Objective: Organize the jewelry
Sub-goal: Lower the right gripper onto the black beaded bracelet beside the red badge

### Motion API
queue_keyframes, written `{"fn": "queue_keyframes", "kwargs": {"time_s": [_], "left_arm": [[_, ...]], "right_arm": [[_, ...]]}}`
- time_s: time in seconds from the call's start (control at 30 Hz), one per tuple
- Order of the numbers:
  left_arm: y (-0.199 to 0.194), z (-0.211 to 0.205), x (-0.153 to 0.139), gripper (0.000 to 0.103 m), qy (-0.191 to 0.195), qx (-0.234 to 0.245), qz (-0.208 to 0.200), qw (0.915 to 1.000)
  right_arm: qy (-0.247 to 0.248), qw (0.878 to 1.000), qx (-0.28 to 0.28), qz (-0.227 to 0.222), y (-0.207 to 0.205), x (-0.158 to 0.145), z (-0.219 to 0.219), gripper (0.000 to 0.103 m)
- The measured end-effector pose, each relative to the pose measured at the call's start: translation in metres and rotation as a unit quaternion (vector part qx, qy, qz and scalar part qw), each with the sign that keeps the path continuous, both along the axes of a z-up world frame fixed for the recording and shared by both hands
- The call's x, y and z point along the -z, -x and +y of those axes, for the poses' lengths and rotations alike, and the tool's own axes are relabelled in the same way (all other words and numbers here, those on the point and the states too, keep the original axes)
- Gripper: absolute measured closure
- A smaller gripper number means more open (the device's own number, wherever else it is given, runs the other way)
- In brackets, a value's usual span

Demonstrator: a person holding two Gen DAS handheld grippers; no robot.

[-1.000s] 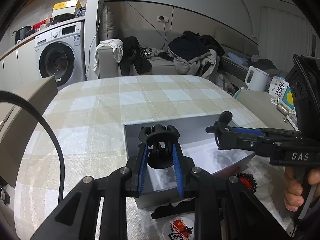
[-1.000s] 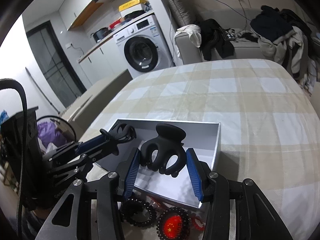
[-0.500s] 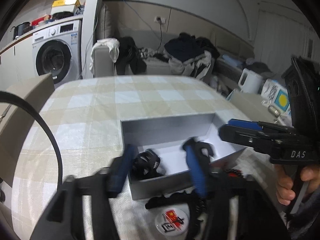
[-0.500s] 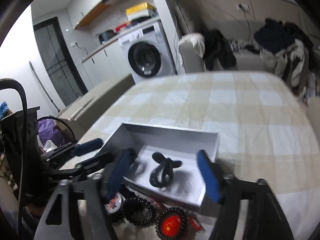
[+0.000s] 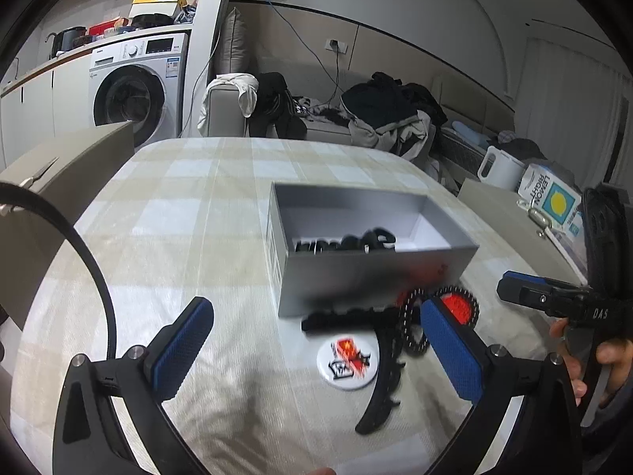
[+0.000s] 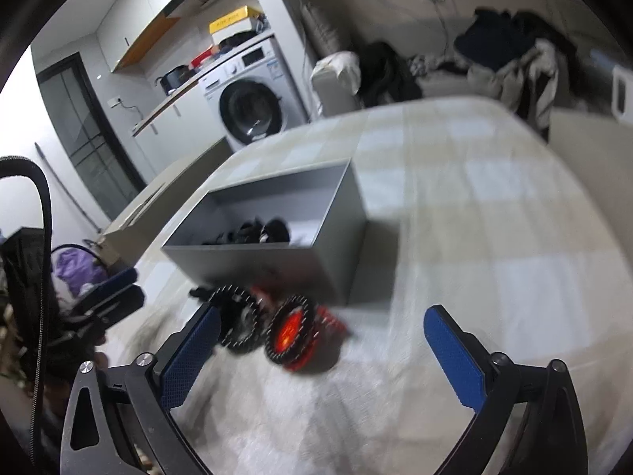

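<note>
Both the left gripper and right gripper are opening their blue-padded fingers, nothing between them. Next, straddle one loose piece, such as the red-centred black toothed hair ring just beside the grey open box, before closing.

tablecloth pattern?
Beige-and-white plaid on the tablecloth; clearest in the left wrist view.

One grey box; two black hair claws inside; one white round badge; one red-centred toothed ring; one black toothed ring.
</note>
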State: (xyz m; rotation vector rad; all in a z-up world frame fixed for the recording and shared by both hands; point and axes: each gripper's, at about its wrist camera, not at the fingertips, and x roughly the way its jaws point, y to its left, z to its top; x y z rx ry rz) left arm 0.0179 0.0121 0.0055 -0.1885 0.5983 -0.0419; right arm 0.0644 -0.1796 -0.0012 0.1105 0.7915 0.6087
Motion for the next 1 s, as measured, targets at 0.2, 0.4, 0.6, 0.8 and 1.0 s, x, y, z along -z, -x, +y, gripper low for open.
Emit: {"fn": "queue_keyframes", "kwargs": {"time_s": [0.2,0.4,0.6,0.8,1.0], "left_arm": [[0.002,-0.005,-0.001,0.001,-0.019,0.004,-0.006,0.9998],[0.007,-0.003,0.002,0.001,-0.016,0.002,-0.005,0.9999],[0.008,-0.004,0.003,0.001,-0.017,0.003,-0.005,0.9998],[0.008,-0.004,0.004,0.001,-0.015,0.004,-0.003,0.9999],[0.008,-0.003,0.004,0.001,-0.013,0.005,-0.002,0.9999]], "right_arm": [[0.006,0.999,-0.032,0.008,0.006,0.006,0.011,0.041],[0.010,0.999,-0.051,0.005,0.014,0.008,0.019,0.061],[0.020,0.999,-0.037,0.013,0.010,0.013,0.020,0.068],[0.041,0.999,-0.023,0.014,0.005,0.017,0.022,0.084],[0.052,0.998,-0.022,0.008,0.009,0.017,0.023,0.086]]}}
